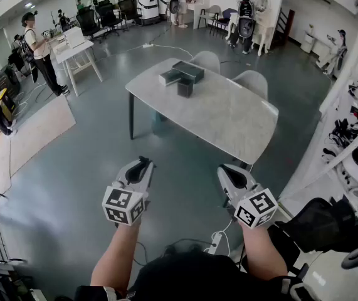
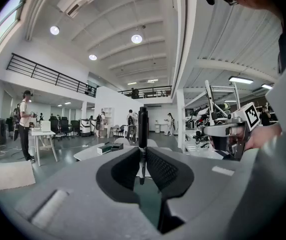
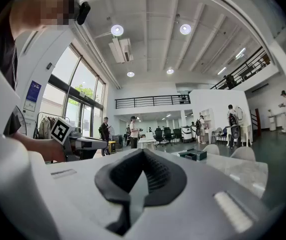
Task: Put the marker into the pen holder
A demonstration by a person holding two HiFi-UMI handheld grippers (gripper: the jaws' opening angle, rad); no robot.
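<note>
A black marker (image 2: 143, 129) stands upright between the jaws of my left gripper (image 2: 143, 153), which is shut on it. In the head view the left gripper (image 1: 142, 163) hangs over the floor, well short of the table (image 1: 229, 121). The dark square pen holder (image 1: 184, 88) stands on the table's far left part, next to two flat boxes. My right gripper (image 3: 141, 154) is shut with nothing between its pads; it hovers beside the left one (image 1: 224, 171), also over the floor.
A grey box (image 1: 168, 77) and a dark green box (image 1: 189, 70) lie by the pen holder. Two chairs (image 1: 254, 82) stand behind the table. Shelves with gear (image 1: 357, 137) line the right side. A power strip (image 1: 215, 243) lies on the floor near my feet. People stand far off.
</note>
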